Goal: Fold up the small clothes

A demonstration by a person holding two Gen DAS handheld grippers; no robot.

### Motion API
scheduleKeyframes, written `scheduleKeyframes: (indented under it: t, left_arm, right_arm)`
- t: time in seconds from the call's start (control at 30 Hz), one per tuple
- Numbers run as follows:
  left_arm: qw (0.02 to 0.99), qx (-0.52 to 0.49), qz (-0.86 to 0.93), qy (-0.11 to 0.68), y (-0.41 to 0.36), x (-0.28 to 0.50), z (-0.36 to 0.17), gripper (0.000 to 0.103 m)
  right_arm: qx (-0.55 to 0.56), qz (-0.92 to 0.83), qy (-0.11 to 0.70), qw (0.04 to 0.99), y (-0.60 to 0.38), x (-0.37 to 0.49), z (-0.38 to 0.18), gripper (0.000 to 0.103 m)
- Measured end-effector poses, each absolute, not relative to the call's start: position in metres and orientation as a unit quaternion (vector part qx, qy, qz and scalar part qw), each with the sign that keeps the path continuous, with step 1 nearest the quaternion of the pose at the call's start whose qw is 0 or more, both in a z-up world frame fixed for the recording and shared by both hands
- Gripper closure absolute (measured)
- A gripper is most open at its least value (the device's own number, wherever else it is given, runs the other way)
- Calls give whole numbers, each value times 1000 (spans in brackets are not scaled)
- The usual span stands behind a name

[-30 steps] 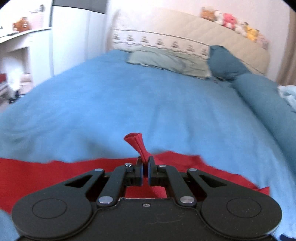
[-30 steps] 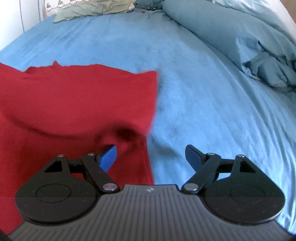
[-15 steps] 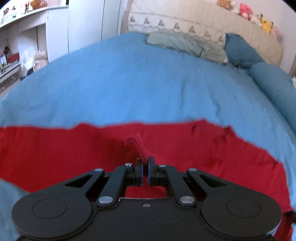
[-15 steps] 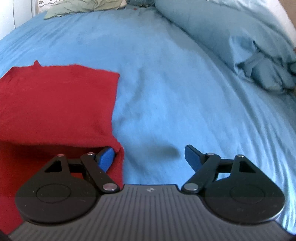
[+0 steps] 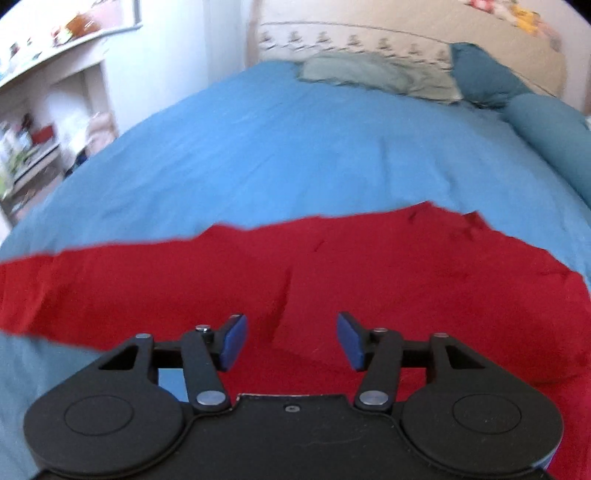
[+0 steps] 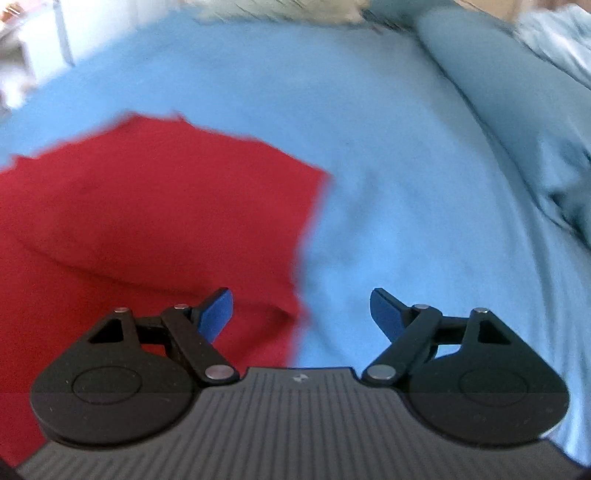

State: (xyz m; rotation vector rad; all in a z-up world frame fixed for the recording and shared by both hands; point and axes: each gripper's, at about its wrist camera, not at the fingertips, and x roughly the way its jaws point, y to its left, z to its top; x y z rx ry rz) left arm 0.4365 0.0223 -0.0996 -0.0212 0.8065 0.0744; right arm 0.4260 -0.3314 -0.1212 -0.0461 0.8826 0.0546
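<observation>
A red garment (image 5: 332, 266) lies spread on the blue bed sheet (image 5: 295, 147), with a small raised crease near its middle. My left gripper (image 5: 291, 341) is open and empty, just above the cloth. In the right wrist view the red garment (image 6: 147, 206) lies at the left, its right edge running down toward the gripper. My right gripper (image 6: 301, 314) is open and empty over that edge; its left finger is above the cloth, its right finger above bare sheet.
A grey-green pillow (image 5: 376, 75) and a teal pillow (image 5: 484, 75) lie at the padded headboard (image 5: 369, 33). A rolled teal duvet (image 6: 517, 103) runs along the bed's right side. White shelves (image 5: 40, 122) stand to the left.
My left gripper has opened and let go of the pinched red fold, which now lies flat. The right gripper stayed open and shifted, with more cloth now in its view.
</observation>
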Motion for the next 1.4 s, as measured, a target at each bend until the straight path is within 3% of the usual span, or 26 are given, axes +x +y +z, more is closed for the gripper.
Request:
scheduleKeyframes:
  t: [0.27,0.43,0.6,0.9,1.1,1.27,1.4]
  left_arm:
    - [918,3,-23,397,-12,477,-116,41]
    - [903,-2,-20,430,-10,478,-139,41]
    - [898,-6,-11,440,-7,467,-154,40]
    - [898,0,-8,440,-7,468,-155,40]
    - [897,-2,-9,441,-4,466,-155,39]
    - [896,-1,-5,443,-6,467,-155,39]
    - [897,-1,-7,443,-6,467,-154,39]
  right_arm:
    - [41,4,452,891,-313,450,-177,5]
    - [33,13,453,891,-311,446,-161,4]
    - [32,34,403,914,-306,486,-143,3]
    - [84,-24,412,907,-337,569,-183,2]
    - [80,36,392,916,-322,505,-148,1]
    - [68,27,446,892,-321,454,-175,1]
    - [44,25,429,902,-320,438,-181,1]
